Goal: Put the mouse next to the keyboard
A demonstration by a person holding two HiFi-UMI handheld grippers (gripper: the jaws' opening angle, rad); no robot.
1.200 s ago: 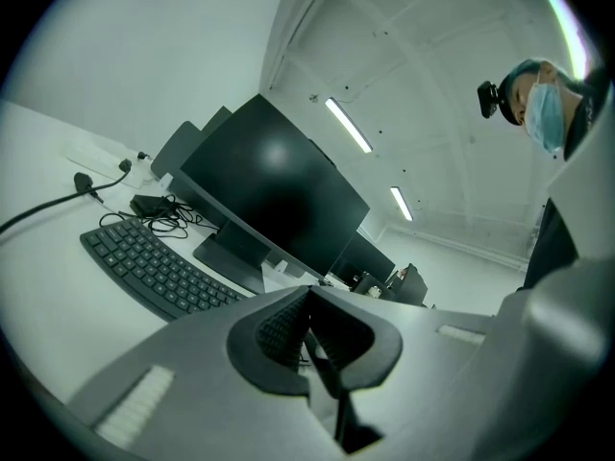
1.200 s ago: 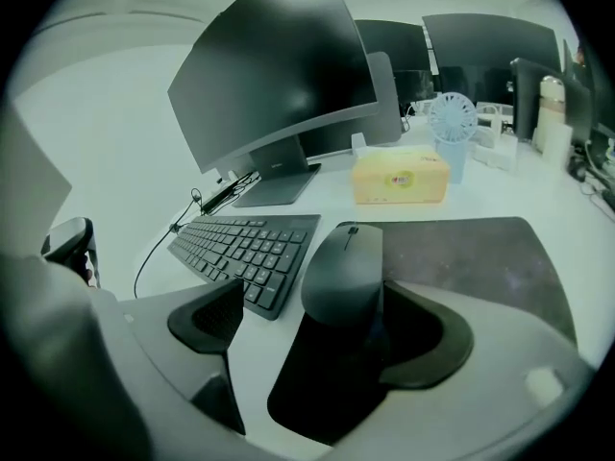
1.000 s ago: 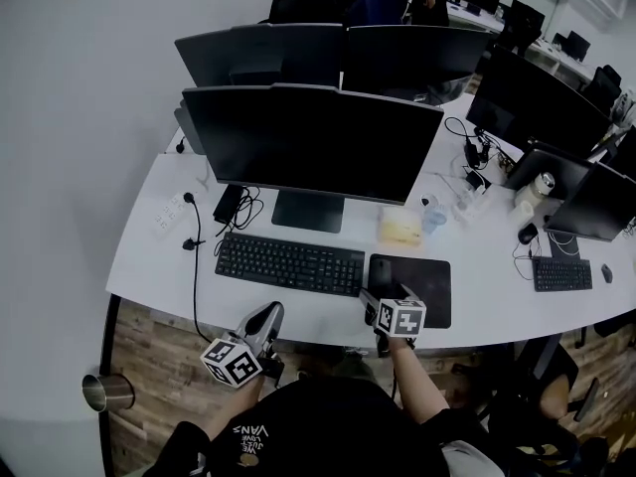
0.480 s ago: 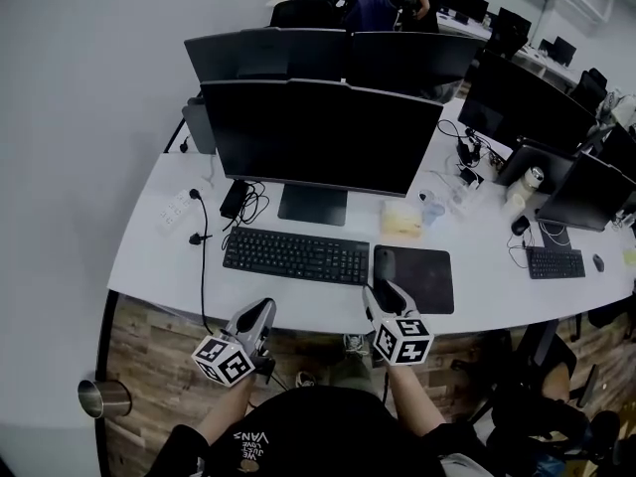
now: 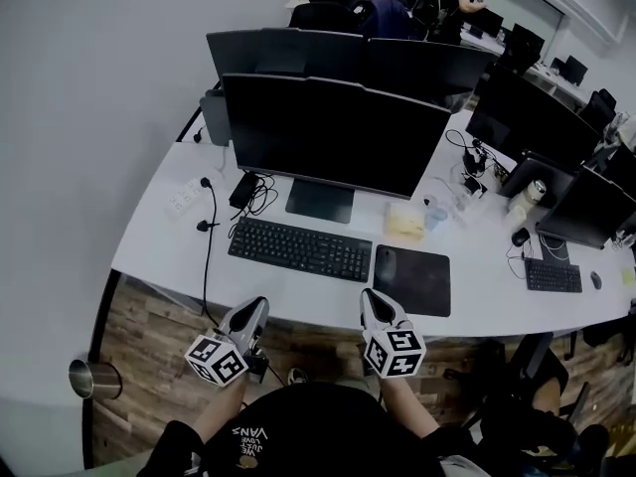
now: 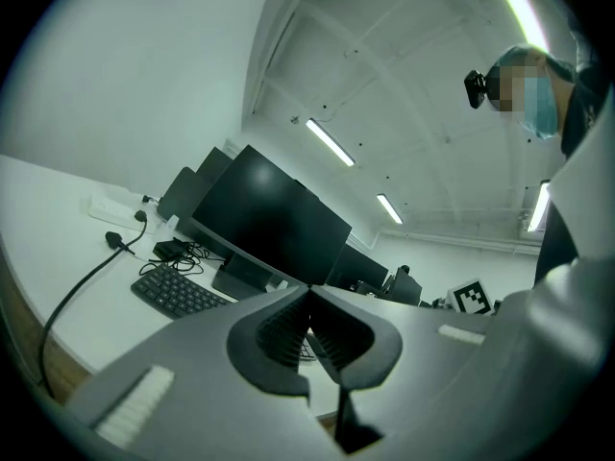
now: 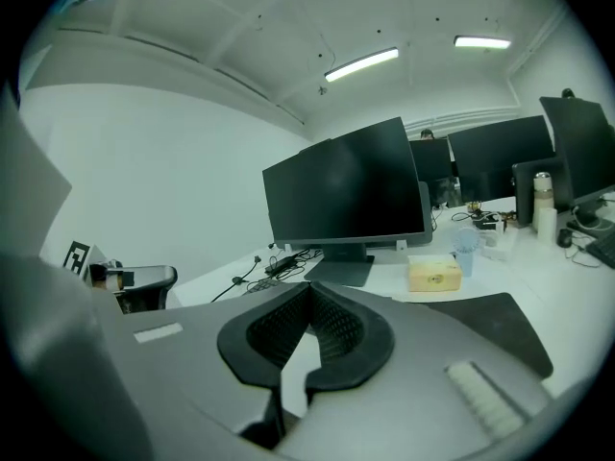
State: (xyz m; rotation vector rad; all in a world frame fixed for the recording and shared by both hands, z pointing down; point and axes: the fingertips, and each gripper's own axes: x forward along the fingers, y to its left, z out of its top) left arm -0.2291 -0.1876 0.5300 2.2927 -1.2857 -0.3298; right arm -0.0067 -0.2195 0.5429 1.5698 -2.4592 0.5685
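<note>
- While the two grippers hung at the bottom of the head view, short of the white desk's (image 5: 164, 251) near edge, the left gripper (image 5: 250, 311) had its jaws pressed together with nothing between them.
- The right gripper (image 5: 370, 301) likewise had its claw closed and empty, the tips meeting.
- One black mouse (image 5: 387, 262) lay near the centre of the frame, on the left edge of the single black mouse pad (image 5: 417, 282). It was just beside the right end of the near keyboard (image 5: 298, 249) and apart from both grippers.
- Two keyboards showed: that one at centre, below the large monitor (image 5: 333, 137), and a second keyboard (image 5: 552, 274) at the right edge.
- One yellowish tissue box (image 5: 405, 225) sat above the pad.
- One white power strip (image 5: 185, 197) lay at the desk's left end.
- One metal cup (image 5: 84, 378) showed at lower left, off the desk.
</note>
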